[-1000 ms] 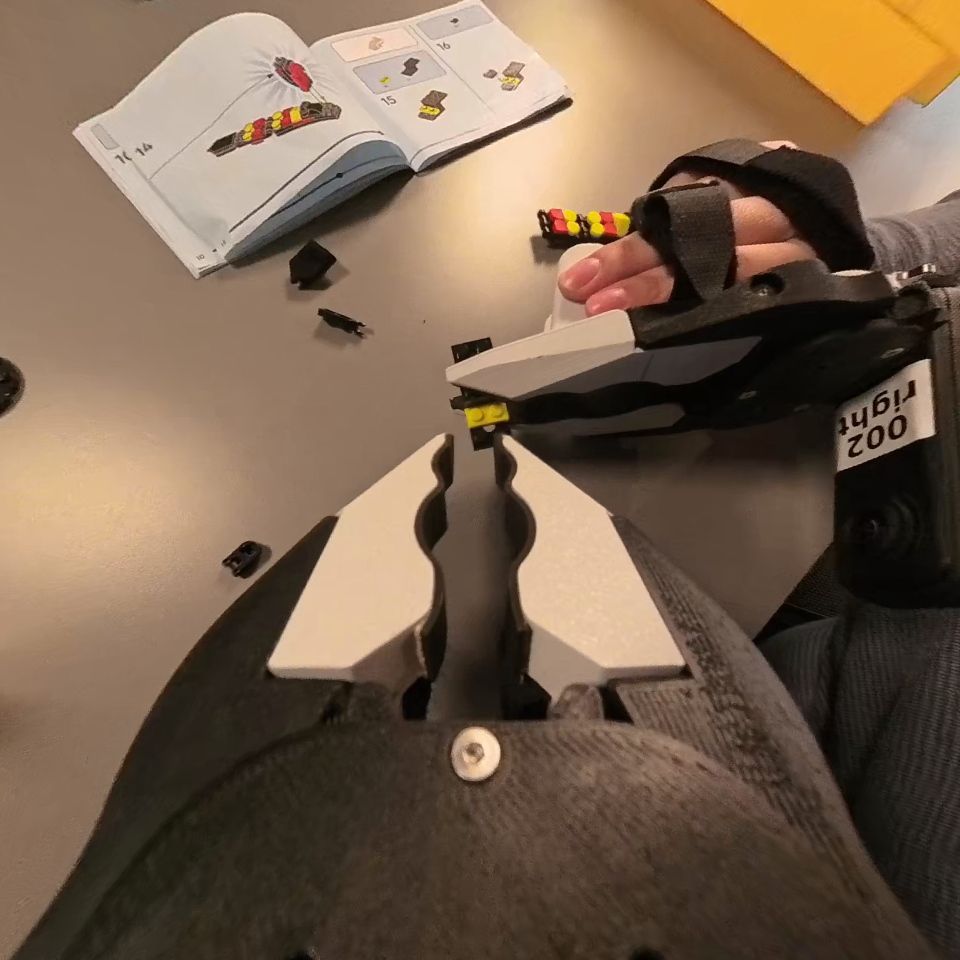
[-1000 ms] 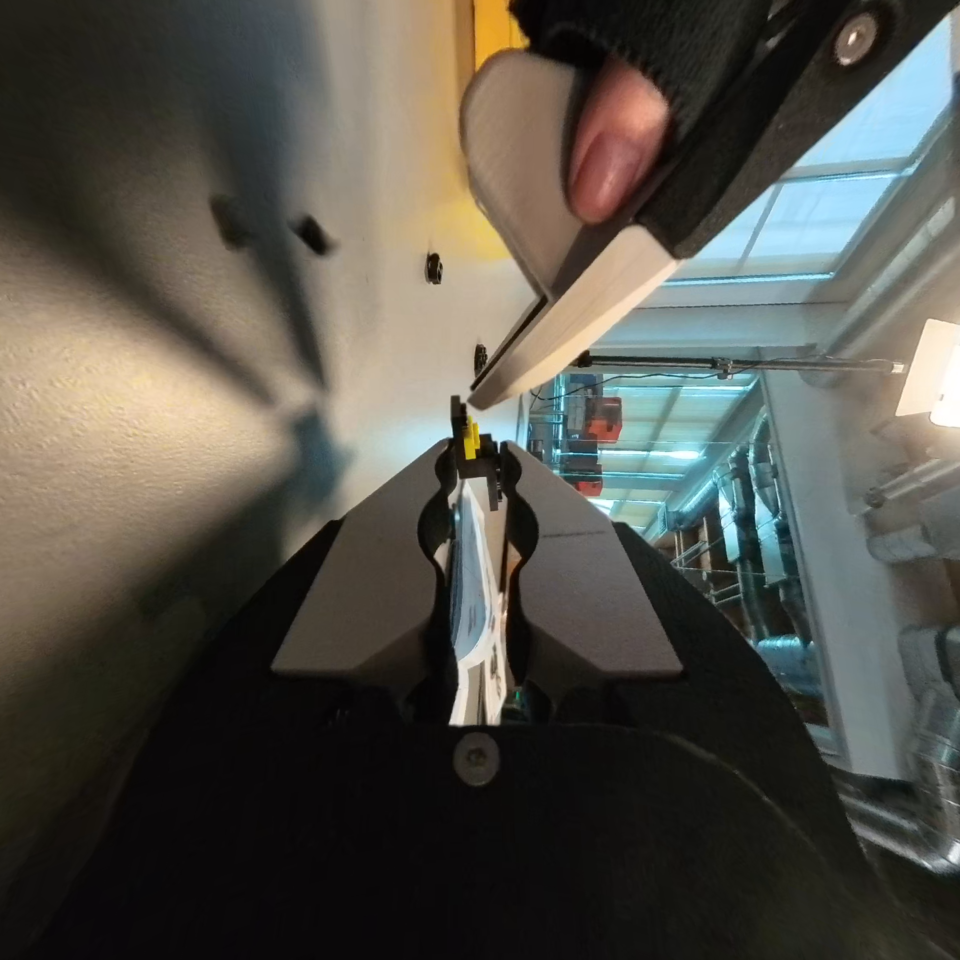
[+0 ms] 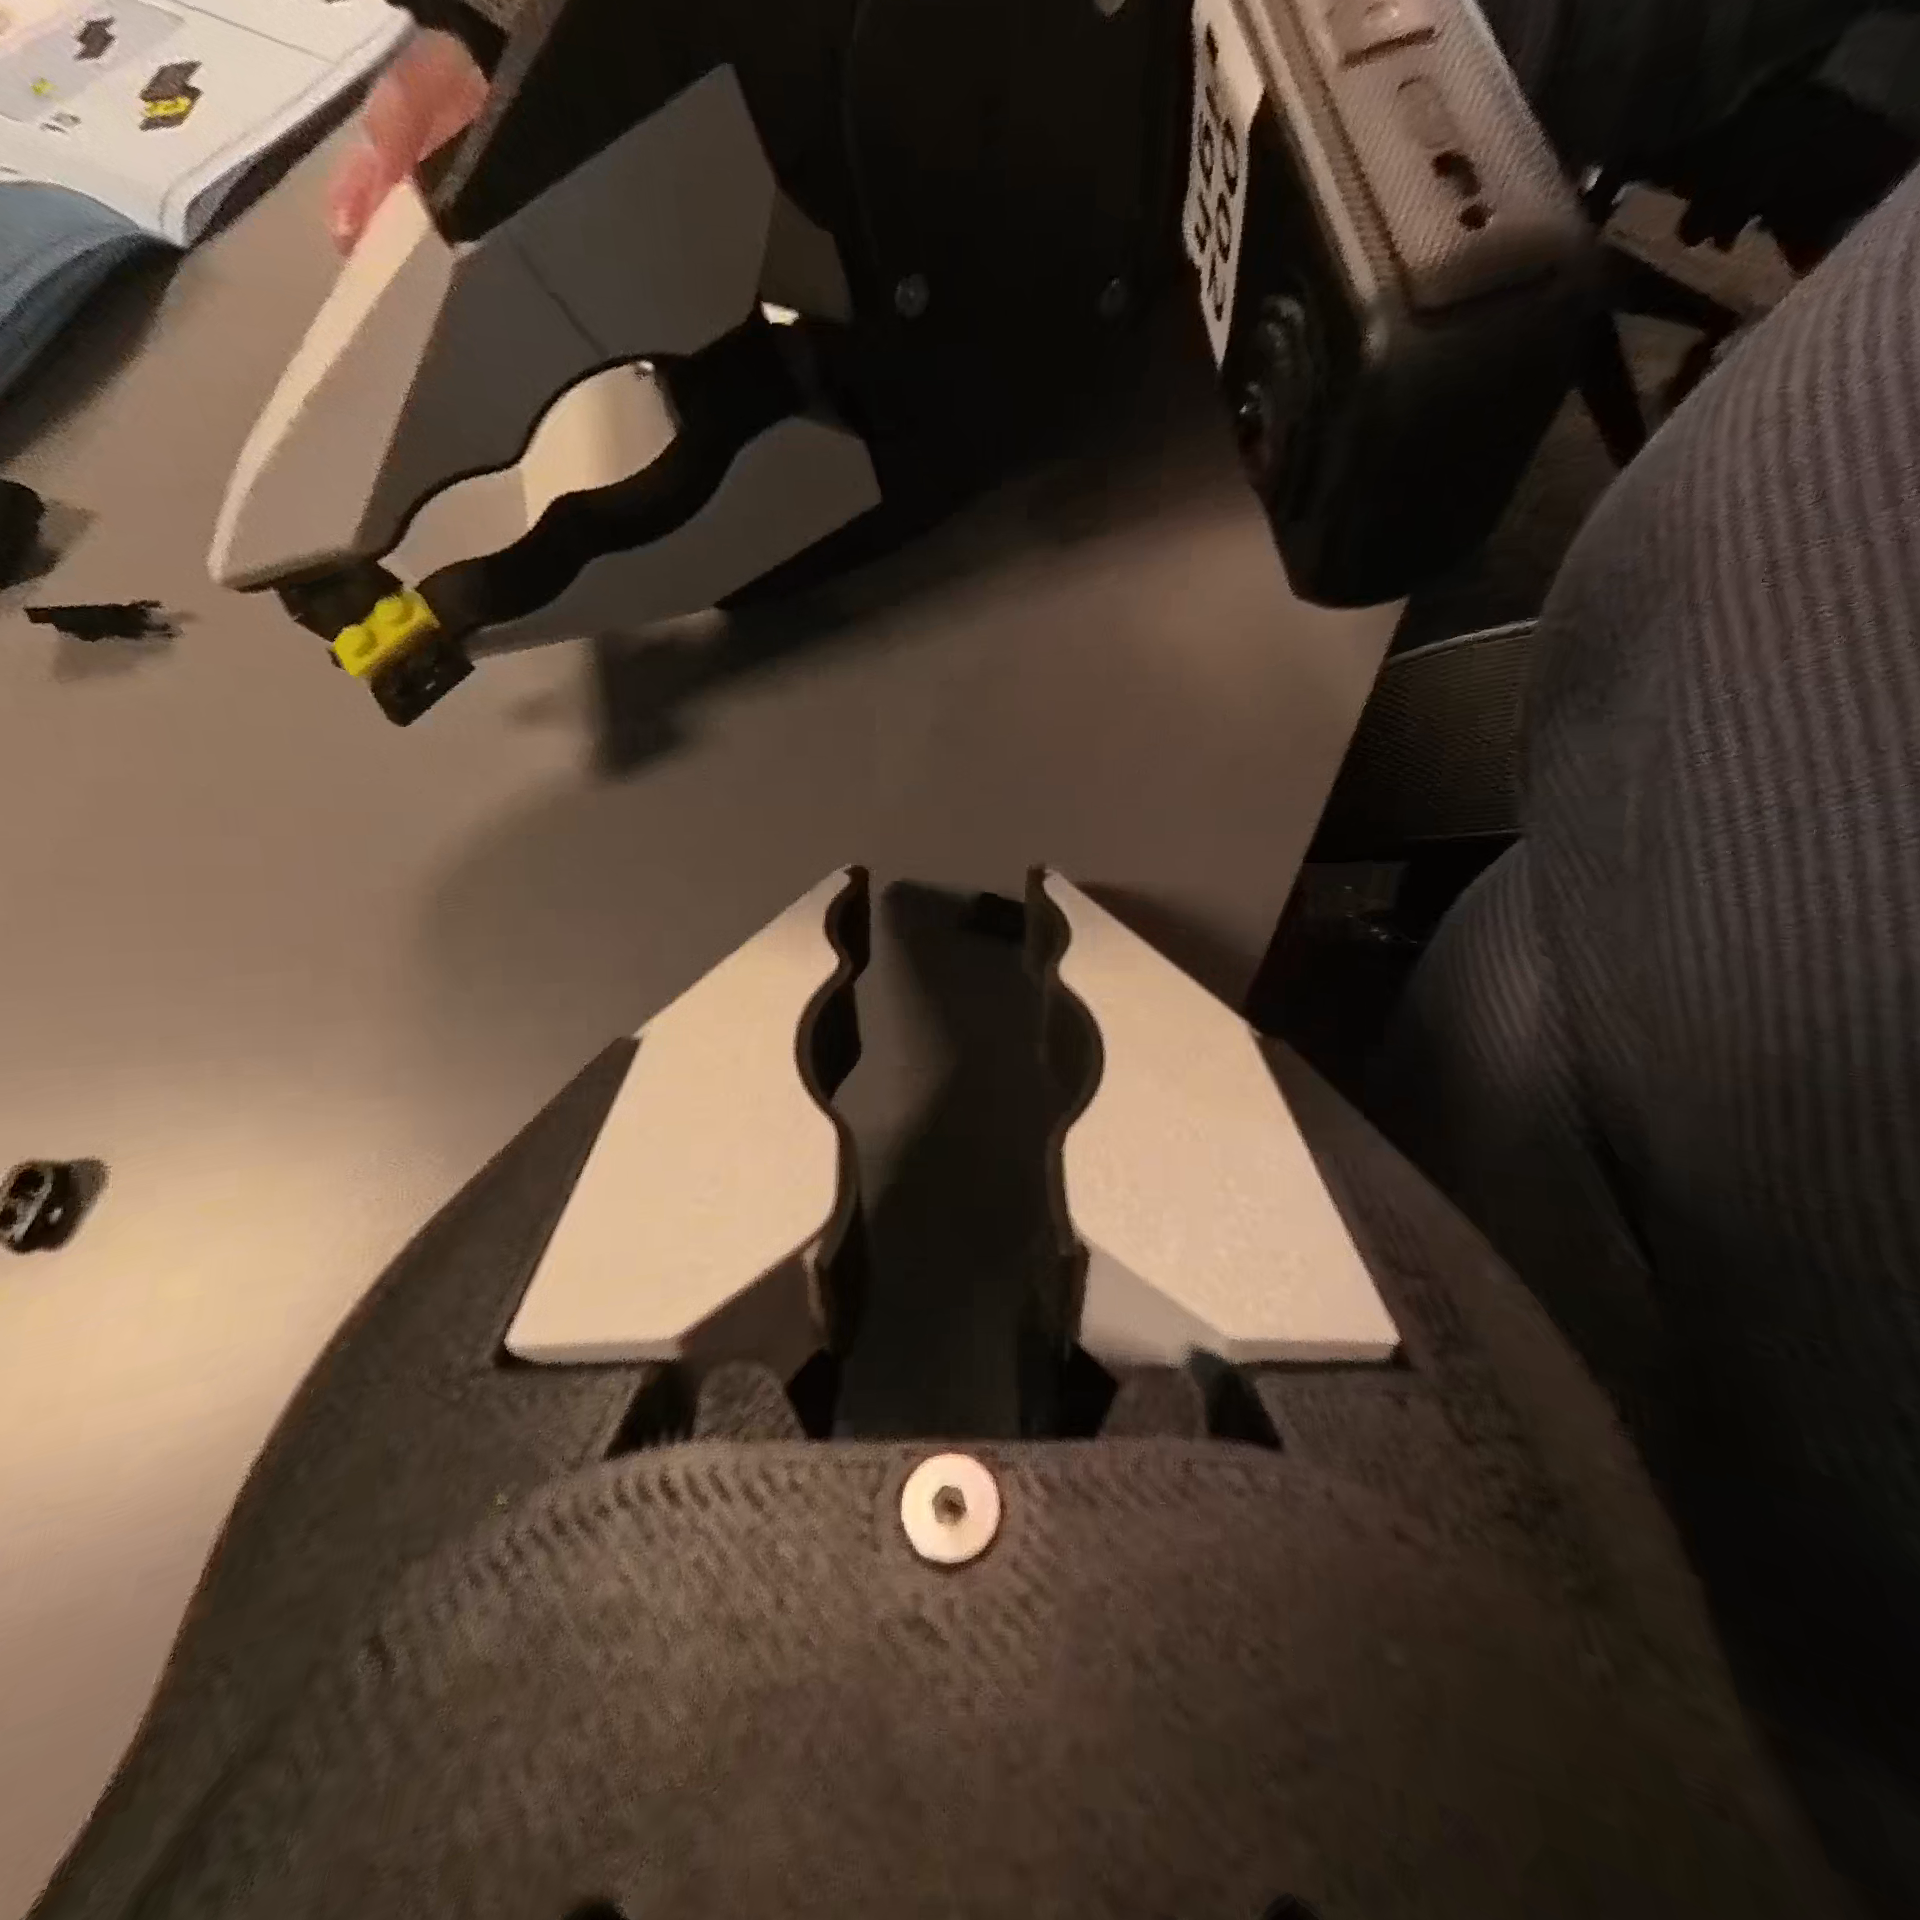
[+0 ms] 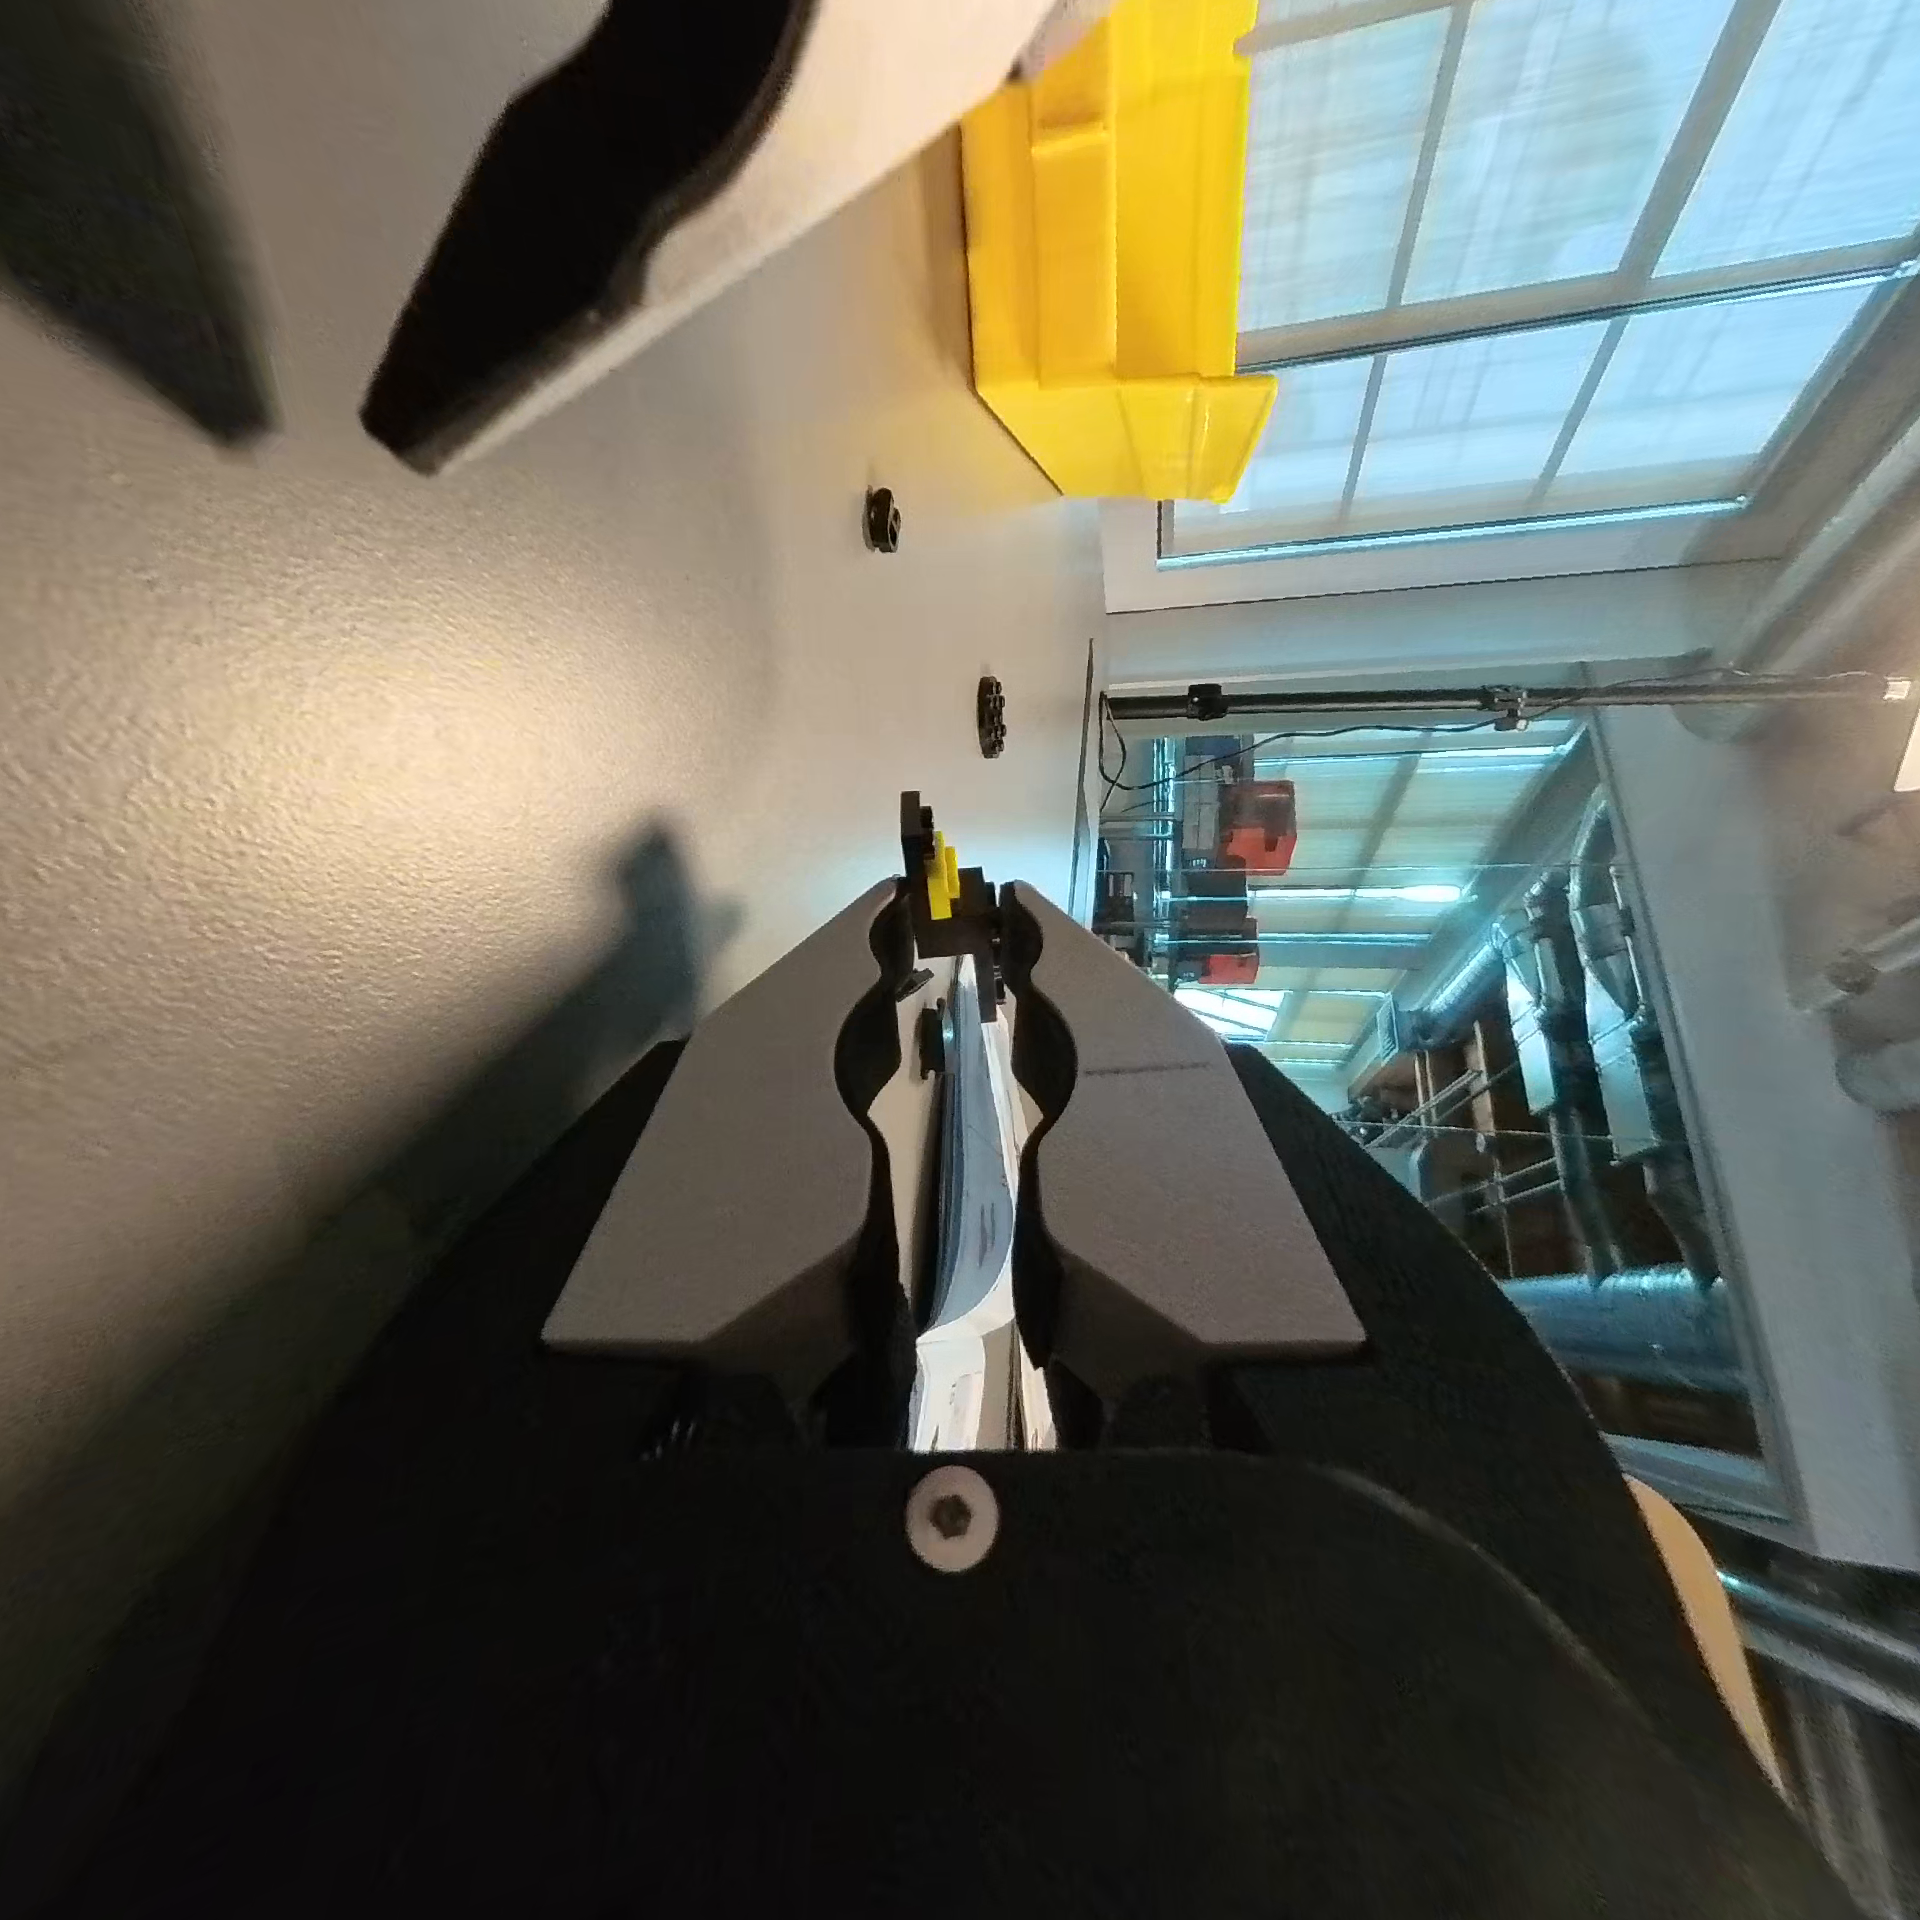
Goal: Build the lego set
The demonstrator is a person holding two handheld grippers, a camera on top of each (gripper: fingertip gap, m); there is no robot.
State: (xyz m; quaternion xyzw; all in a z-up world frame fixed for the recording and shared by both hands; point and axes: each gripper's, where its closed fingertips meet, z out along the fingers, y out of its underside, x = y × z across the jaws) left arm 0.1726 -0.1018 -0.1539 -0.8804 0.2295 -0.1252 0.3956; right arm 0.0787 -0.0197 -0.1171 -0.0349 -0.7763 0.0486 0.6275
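Left hand-held gripper (image 3: 945, 894) now farther back, parted and empty; right hand-held gripper (image 4: 948, 902) pinching yellow-and-black lego piece (image 4: 940, 883).

A yellow plastic bin (image 4: 1117, 260) stands on the grey table (image 4: 312, 727), at its far side, in front of a large gridded window (image 4: 1558, 260). Past the table edge, a dark horizontal pole (image 4: 1351, 698) carries hanging cables. Behind it are red equipment cases (image 4: 1252, 831) and shelving (image 4: 1507, 1143) with silver ducting (image 4: 1621, 1320). In the left wrist view, ribbed grey fabric (image 3: 1714, 935) fills the right side, just beside the table edge (image 3: 1320, 831). A dark chair frame (image 3: 1455, 727) shows beneath it, blurred.
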